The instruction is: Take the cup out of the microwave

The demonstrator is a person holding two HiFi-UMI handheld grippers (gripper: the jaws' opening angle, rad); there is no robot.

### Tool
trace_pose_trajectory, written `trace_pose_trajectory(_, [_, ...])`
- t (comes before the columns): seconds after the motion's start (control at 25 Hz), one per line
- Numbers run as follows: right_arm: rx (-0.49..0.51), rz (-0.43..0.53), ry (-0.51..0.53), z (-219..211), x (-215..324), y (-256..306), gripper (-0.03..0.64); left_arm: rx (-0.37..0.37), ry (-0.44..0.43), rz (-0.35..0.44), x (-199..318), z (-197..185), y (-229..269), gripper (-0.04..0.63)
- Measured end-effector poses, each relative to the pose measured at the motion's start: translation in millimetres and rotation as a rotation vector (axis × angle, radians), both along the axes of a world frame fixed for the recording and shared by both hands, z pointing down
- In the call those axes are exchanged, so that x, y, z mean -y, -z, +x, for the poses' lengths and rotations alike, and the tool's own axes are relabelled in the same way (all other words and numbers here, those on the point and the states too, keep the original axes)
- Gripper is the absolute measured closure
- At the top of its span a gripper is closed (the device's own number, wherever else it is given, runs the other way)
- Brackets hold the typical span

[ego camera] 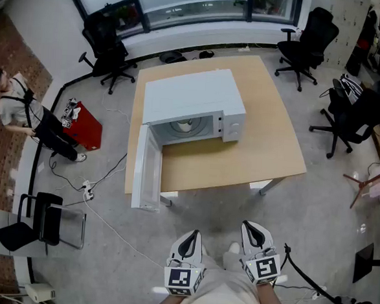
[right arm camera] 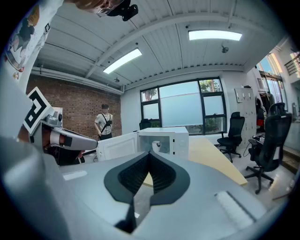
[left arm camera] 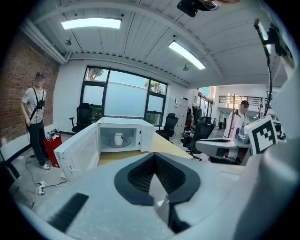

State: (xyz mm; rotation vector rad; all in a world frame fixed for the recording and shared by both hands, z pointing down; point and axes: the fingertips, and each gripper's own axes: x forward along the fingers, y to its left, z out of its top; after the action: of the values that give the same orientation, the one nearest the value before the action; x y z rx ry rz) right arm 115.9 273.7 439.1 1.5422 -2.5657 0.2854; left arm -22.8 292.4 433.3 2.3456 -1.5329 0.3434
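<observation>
A white microwave (ego camera: 192, 105) stands on a wooden table (ego camera: 268, 144), its door (ego camera: 147, 166) swung wide open past the table's front left. Inside on the turntable is a white cup (ego camera: 187, 123), also seen in the left gripper view as the cup (left arm camera: 118, 138) and partly in the right gripper view as the cup (right arm camera: 156, 146). My left gripper (ego camera: 194, 233) and right gripper (ego camera: 250, 226) hang side by side well short of the table. Both are shut with nothing in them. The left gripper (left arm camera: 155, 157) and right gripper (right arm camera: 150, 155) point toward the microwave.
Black office chairs (ego camera: 305, 39) stand behind and to the right of the table. A person (ego camera: 24, 114) stands at the left by a brick wall, near a red box (ego camera: 85, 126). A black folding chair (ego camera: 39, 225) and cables (ego camera: 107, 223) are on the floor at the left.
</observation>
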Motion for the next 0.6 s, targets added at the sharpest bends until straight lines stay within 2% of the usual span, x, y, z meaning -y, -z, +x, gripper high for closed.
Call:
trace_pose_trajectory(0.4, [-0.021,0.004,0.019,-8.8,5.9,7.7,0.612,-0.010,-0.028,0.003,8.6,0.6,2.4,0.592])
trace_pose_trajectory(0.6, [0.038,0.032,0.012,-19.3,8.6,22.5,0.611,-0.018,-0.024,-0.007,10.8,-15.4,1.6,0.591])
